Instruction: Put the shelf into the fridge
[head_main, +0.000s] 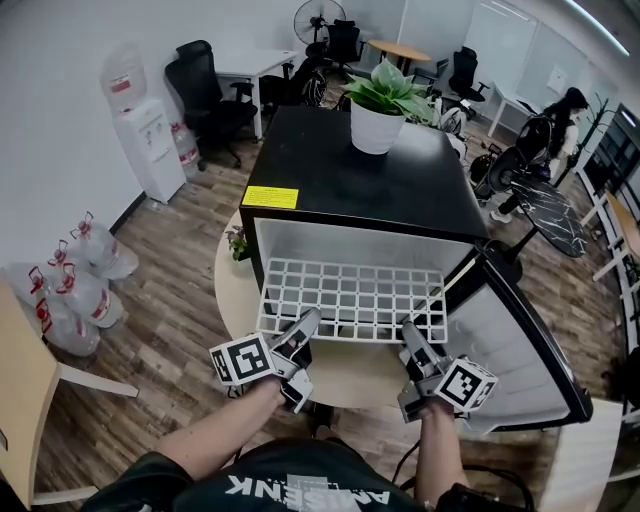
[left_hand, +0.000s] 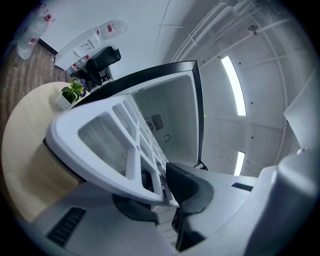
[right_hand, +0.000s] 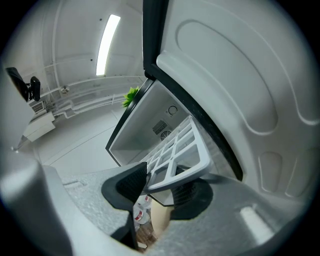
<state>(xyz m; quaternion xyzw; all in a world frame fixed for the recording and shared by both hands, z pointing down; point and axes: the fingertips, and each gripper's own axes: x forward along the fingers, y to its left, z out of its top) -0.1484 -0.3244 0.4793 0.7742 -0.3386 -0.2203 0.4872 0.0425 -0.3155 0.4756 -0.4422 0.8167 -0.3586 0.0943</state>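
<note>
Your left tongs (head_main: 306, 322) and right tongs (head_main: 409, 332) each pinch the near edge of the shelf (head_main: 350, 290), which reaches ahead of both into the open fridge (head_main: 400, 190).

white grid shelf (head_main: 352, 298), black fridge (head_main: 370, 180)

Left gripper (head_main: 306, 322): points forward and a little to the right. Its jaws pinch the near edge of the shelf (head_main: 350, 295), one on each side.
Right gripper (head_main: 409, 330): points forward and a little to the left. Its jaws pinch the same edge, close to the right corner.
Left arm (head_main: 212, 438): bare, reaching forward.
Right arm (head_main: 440, 455): bare, reaching forward.
</note>
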